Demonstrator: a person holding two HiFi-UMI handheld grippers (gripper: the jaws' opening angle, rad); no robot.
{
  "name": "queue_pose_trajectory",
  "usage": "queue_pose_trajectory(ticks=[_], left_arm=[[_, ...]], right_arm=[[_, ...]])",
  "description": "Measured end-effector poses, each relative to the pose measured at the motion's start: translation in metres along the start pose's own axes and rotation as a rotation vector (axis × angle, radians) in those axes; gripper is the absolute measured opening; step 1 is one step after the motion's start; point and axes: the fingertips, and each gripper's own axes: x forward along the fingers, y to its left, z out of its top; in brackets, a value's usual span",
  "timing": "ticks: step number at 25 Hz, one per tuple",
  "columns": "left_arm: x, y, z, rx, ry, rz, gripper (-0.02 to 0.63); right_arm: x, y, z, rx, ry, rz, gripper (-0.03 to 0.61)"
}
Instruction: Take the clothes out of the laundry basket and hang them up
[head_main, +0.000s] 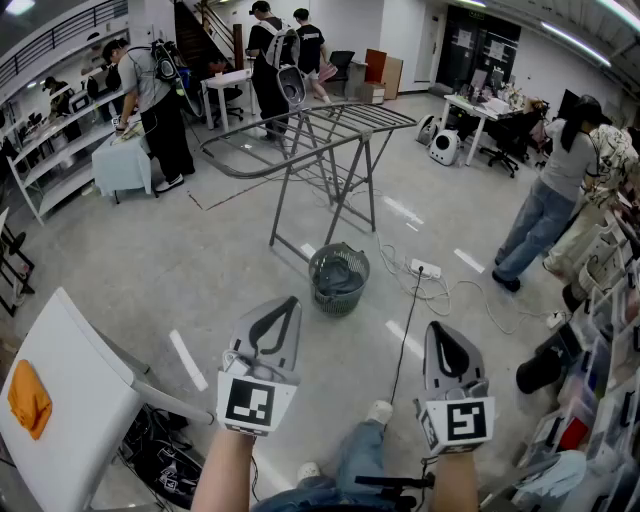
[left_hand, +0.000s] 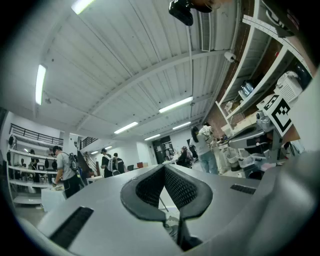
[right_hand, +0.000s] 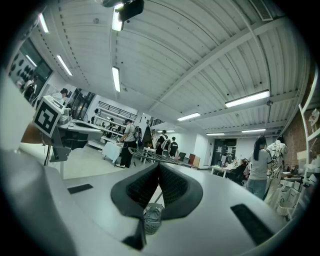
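laundry basket (head_main: 320, 297) – before drying rack (head_main: 330, 125) | clothes (head_main: 340, 274) – in basket | power strip (head_main: 425, 268) right

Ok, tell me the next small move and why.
Probably step forward and lower the right gripper toward the laundry basket: both it and the left gripper are shut, empty and well short of the basket, which holds clothes beside the drying rack.

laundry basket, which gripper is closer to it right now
Left, judging by the head view. The left gripper is short of the laundry basket and slightly to its left; the right gripper is further off, to the basket's right. Both are shut and empty.
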Motion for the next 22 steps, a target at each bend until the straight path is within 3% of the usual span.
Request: queue_pose_trajectory(ticks=[8, 12, 13, 14, 15, 17, 22], left_arm=[[-0.004, -0.001, 0.004, -0.083, -0.028, 0.007, 0.000], [-0.001, 0.004, -0.003, -0.094, -0.009, 0.003, 0.019], [0.003, 0.004, -0.005, -0.108, 0.000, 0.000, 0.129], [0.007, 0.005, -0.008, -0.116, 0.010, -0.002, 0.329], [0.011, 0.006, -0.010, -0.119, 0.013, 0.003, 0.456], [0.019, 0.011, -0.010, -0.135, -0.001, 0.032, 0.538], [0.044, 0.020, -0.014, -0.154, -0.001, 0.076, 0.571]], right_arm=[[-0.015, -0.007, 0.011, -0.024, -0.021, -0.025, -0.002], [-0.010, -0.008, 0.010, 0.014, -0.020, -0.031, 0.000], [-0.005, -0.006, 0.008, 0.032, -0.015, -0.010, 0.173], [0.000, -0.005, 0.007, 0.051, -0.013, 0.006, 0.416], [0.004, -0.007, 0.006, 0.068, -0.017, 0.008, 0.469], [0.010, -0.012, 0.003, 0.091, -0.021, -0.001, 0.543], [0.033, -0.025, -0.011, 0.151, 0.023, 0.000, 0.574]])
